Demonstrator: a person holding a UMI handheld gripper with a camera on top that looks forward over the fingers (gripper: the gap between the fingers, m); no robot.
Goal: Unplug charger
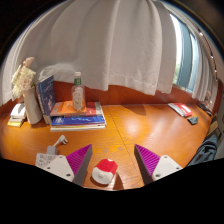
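- Gripper view: we see the two-finger gripper (112, 165) with its fingers spread wide apart, the purple pads (80, 160) facing each other across a broad gap.
- Between the fingers sits a small white, rounded object with a red patch on top (105, 172). There is clear space at either side of it, so the claw is released and pressing on nothing. We take this to be the charger, though we cannot tell for sure, nor whether it is plugged in.
- It rests on the orange-brown wooden table (130, 125).
- Just beside the left finger lies a flat white card with dark marks (50, 161).
- Beyond the fingers, a stack of books (78, 118) carries a clear plastic bottle (78, 93), standing upright.
- Next to it, a blue upright book (46, 97) and a pale figurine (25, 78).
- Well apart, across the table, lies a small red and white item (182, 110).
- White curtains (120, 45) hang behind.
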